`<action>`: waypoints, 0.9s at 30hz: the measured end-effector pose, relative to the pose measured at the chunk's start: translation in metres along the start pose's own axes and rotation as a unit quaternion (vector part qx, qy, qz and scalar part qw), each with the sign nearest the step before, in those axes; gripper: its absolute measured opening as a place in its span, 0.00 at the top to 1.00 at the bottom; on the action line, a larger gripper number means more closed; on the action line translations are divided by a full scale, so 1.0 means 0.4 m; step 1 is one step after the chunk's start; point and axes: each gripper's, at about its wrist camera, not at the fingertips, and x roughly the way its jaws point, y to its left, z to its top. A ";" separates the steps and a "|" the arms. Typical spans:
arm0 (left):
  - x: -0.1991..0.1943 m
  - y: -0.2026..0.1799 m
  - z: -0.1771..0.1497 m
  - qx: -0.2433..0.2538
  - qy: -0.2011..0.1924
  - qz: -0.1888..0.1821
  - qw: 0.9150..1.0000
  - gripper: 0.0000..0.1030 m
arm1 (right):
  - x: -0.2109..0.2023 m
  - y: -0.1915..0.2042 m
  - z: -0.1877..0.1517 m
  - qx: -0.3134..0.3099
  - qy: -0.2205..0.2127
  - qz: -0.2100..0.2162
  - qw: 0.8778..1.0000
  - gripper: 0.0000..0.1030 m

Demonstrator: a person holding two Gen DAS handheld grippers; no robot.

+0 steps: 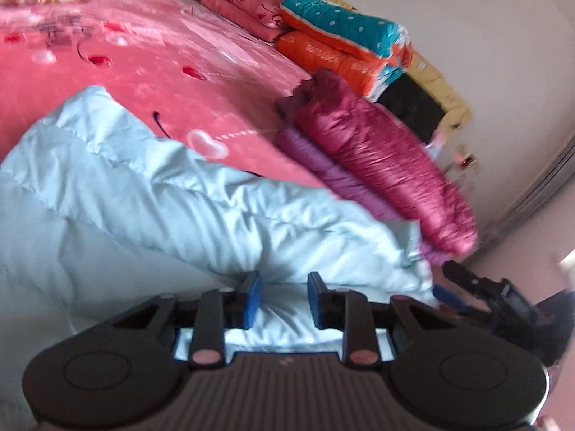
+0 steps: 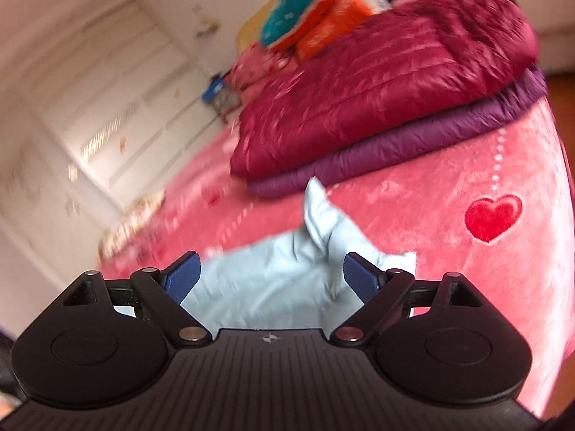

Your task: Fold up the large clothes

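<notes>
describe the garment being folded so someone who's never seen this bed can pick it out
Start at the bed, covered by a pink blanket with red hearts. On it sits a stack of two folded puffer jackets, shiny crimson over purple. The target is the pale blue padded garment lying loose beside that stack, nearest both grippers: the only light-coloured, unfolded piece there.

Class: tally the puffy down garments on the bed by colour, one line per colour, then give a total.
Light blue garment, spread out: 1
Crimson garment, folded, top of the stack: 1
Purple garment, folded, under the crimson one: 1
Total: 3
</notes>
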 end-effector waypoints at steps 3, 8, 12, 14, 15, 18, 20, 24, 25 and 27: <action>0.003 0.030 -0.005 0.002 -0.017 0.044 0.999 0.81 | 0.040 0.020 -0.031 -0.054 0.024 -0.015 0.998 0.00; -0.006 0.083 0.000 -0.001 -0.042 0.091 0.995 0.89 | 0.115 0.033 -0.063 -0.102 0.043 -0.041 0.993 0.00; 0.000 0.108 0.007 -0.006 -0.065 0.118 0.991 0.97 | 0.148 0.051 -0.074 -0.140 0.040 -0.078 0.986 0.00; -0.002 0.129 0.011 -0.013 -0.076 0.128 0.989 0.98 | 0.176 0.059 -0.070 -0.148 0.040 -0.089 0.984 0.00; -0.008 0.141 0.011 -0.017 -0.083 0.134 0.987 0.98 | 0.174 0.061 -0.065 -0.149 0.039 -0.090 0.984 0.00; -0.024 0.171 0.013 -0.027 -0.099 0.146 0.984 0.98 | 0.204 0.070 -0.072 -0.149 0.043 -0.094 0.983 0.00; -0.022 0.184 0.011 -0.027 -0.103 0.146 0.984 0.99 | 0.209 0.075 -0.088 -0.162 0.043 -0.100 0.981 0.00; -0.028 0.186 0.007 -0.044 -0.101 0.124 0.986 0.98 | 0.224 0.077 -0.119 -0.169 0.024 -0.102 0.980 0.00; -0.039 0.188 0.011 -0.061 -0.099 0.108 0.987 0.95 | 0.217 0.073 -0.120 -0.170 0.024 -0.100 0.980 0.00; -0.070 0.191 0.023 -0.086 -0.100 0.072 0.989 0.76 | 0.200 0.071 -0.100 -0.161 0.033 -0.092 0.982 0.00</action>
